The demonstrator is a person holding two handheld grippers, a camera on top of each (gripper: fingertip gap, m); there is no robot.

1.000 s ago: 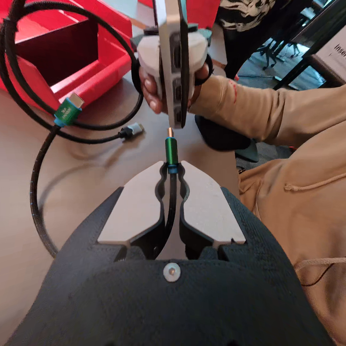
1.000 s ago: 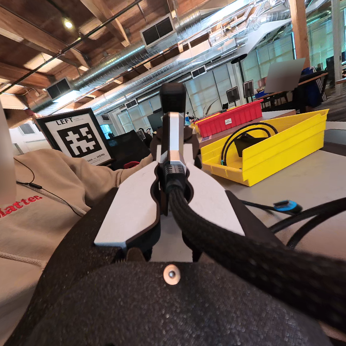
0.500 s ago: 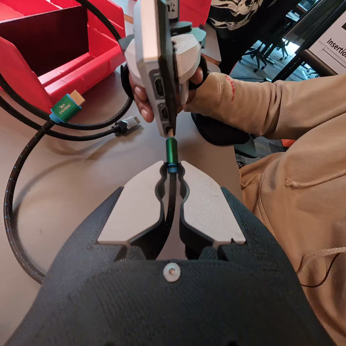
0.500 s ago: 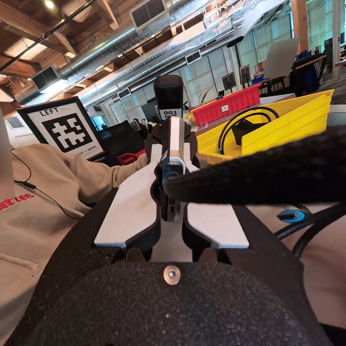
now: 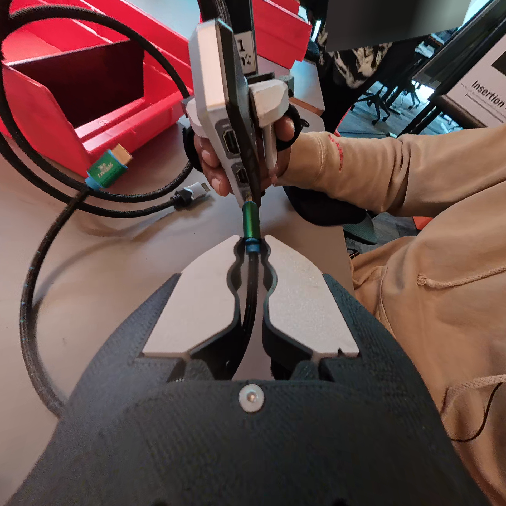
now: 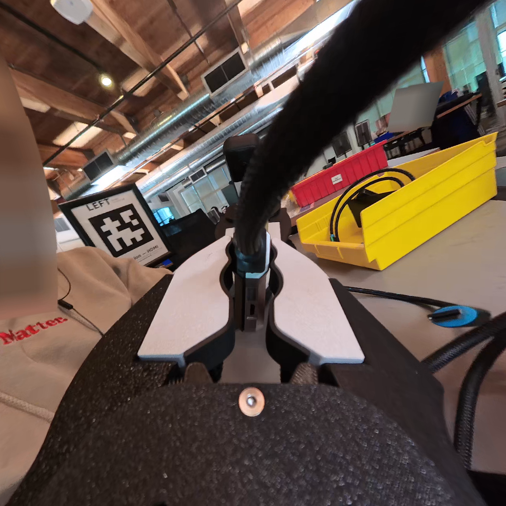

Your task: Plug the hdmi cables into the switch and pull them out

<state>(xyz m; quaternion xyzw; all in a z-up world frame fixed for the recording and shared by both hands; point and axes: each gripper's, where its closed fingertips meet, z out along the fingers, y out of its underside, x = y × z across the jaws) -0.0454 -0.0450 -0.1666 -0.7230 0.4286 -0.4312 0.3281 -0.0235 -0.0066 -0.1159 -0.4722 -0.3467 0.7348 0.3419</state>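
My left gripper (image 5: 252, 242) is shut on a thin black HDMI cable just behind its green plug (image 5: 250, 219). The plug's gold tip is at the mouth of the lowest port of the grey switch (image 5: 216, 90). My right gripper (image 6: 250, 243) is shut on the switch (image 6: 250, 301) and holds it above the table; it also shows in the left wrist view (image 5: 235, 109). Two upper ports (image 5: 231, 141) face me, empty. A thick black braided cable (image 6: 315, 95) is plugged into the switch's far end and arcs up to the right.
A second green plug (image 5: 108, 169) and a silver plug (image 5: 195, 191) lie on the table by a red bin (image 5: 41, 123). A blue plug (image 6: 454, 316) lies right of the gripper. A yellow bin (image 6: 424, 219) with cables stands behind. A person's tan sleeve (image 5: 383, 164) is on the right. The grippers' ends are close to 7 cm from one another.
The switch has turned so its port face shows more, and the green plug's tip has closed the gap to the lowest port. The thick braided cable has swung upward in the right wrist view.
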